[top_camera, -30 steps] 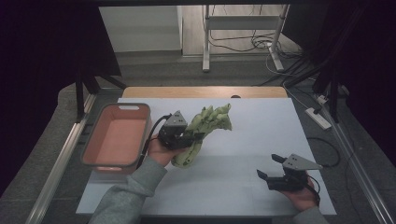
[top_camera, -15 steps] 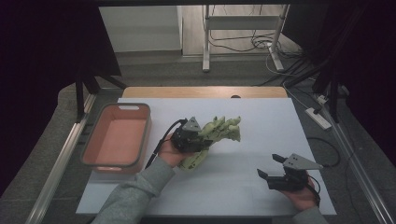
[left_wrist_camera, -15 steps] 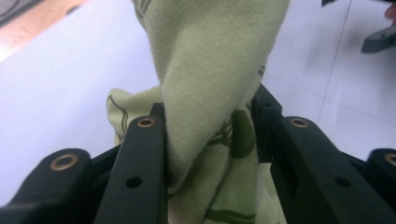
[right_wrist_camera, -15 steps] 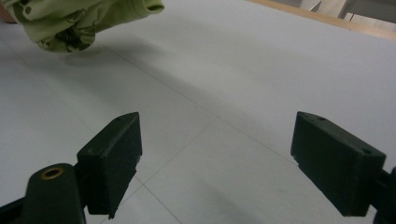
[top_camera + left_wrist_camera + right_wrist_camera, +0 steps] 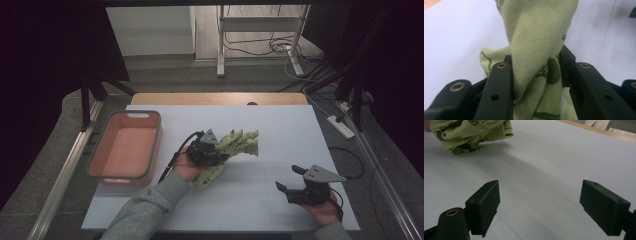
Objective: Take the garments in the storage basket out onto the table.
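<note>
The pale green printed cloth garment (image 5: 235,146) lay bunched near the middle of the white table (image 5: 280,125), a thick fold of it pinched between the black jaws of the left gripper (image 5: 536,72); it looked light, soft and limp, likely to sag and slide, so a gathered bunch seemed the surest hold; the right gripper (image 5: 291,179) rested well apart near the table's front edge, jaws wide and empty; the salmon-pink plastic tub (image 5: 100,162) stood at the left.

No readable text, label, brand or number appears on anything in these views
</note>
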